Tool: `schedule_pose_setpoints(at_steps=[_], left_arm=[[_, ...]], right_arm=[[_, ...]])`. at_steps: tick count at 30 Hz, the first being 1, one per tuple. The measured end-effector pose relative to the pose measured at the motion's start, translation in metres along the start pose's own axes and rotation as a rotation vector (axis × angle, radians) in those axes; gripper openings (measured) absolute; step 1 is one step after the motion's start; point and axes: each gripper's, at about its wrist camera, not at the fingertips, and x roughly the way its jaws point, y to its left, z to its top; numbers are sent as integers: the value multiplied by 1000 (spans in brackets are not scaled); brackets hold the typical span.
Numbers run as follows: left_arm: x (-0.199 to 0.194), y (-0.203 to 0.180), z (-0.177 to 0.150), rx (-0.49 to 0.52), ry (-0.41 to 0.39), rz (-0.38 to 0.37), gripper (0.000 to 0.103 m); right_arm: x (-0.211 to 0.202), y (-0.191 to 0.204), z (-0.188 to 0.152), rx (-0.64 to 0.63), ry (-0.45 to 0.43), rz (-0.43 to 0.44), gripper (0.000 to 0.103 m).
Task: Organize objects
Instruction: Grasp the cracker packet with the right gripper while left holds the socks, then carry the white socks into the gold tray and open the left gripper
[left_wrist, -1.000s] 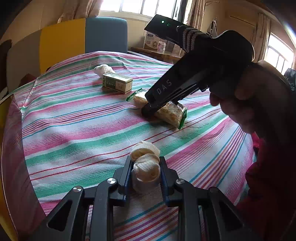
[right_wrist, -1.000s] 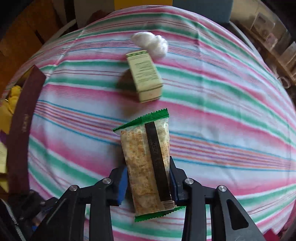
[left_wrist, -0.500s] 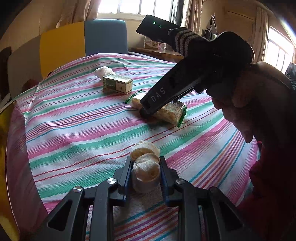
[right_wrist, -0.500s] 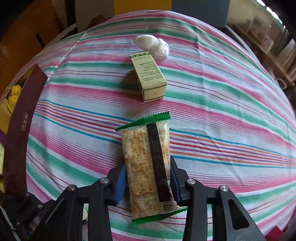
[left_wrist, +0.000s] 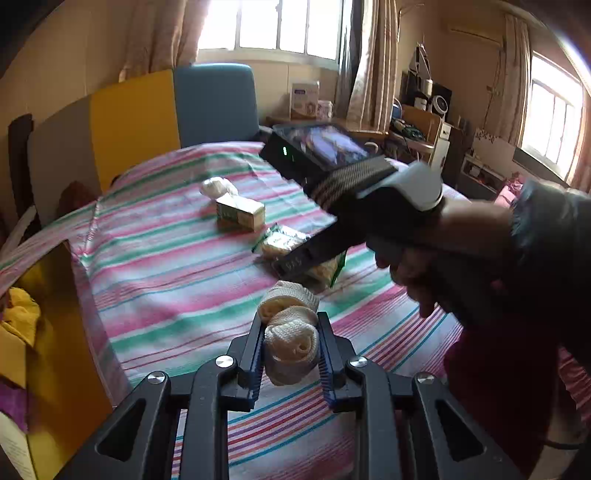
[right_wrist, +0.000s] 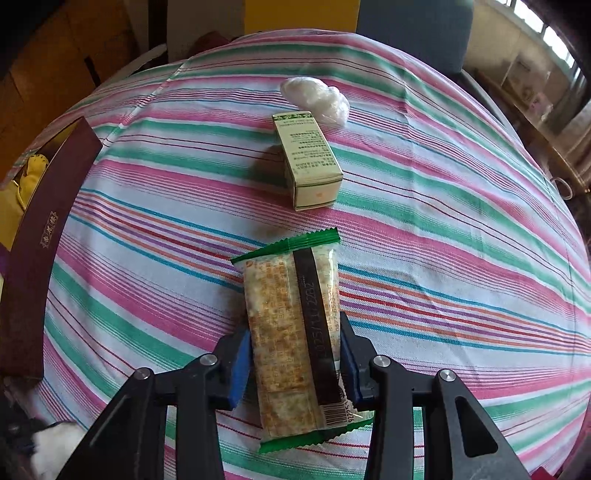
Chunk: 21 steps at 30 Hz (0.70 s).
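A: Left tongs clamped on the rolled cream sock, now lifted off the striped tabletop, low centre frame!

B: Right tongs grip the green-edged cracker packet. Both ready for sorting.

From my station: far end of snack packet hidden behind right gripper, dark red box cut off at left edge, shelf clutter far right too small to read, gripper's print blurred.
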Motion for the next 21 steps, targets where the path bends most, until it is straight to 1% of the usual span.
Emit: schedule_pose_setpoints(at_steps=[3,8,10,14,15,16,17,21], left_arm=[[-13,6,3,-22,-6,21,24],[-28,30,5,-82,-5,89,24],[-36,42,3,-117,-10,118,24],[-52,65,0,-160,-25,174,24],[-54,71,-1,-172,-26,186,24],[-57,77,-3,-185,-26,198,24],[-58,83,-5,-199,-25,207,24],[-62,106,-15,-249,-10,244,24]], right_arm=[[-2,-4,-1,-9,-7,-6,42],[-4,-9,-1,-33,-18,-23,43],[5,15,5,-36,-19,-27,43],[9,20,2,-42,-24,-38,43],[14,29,-5,-42,-25,-39,43],[14,34,-5,-41,-25,-39,43],[14,54,-5,-40,-25,-40,43],[14,54,-5,-40,-27,-40,43]])
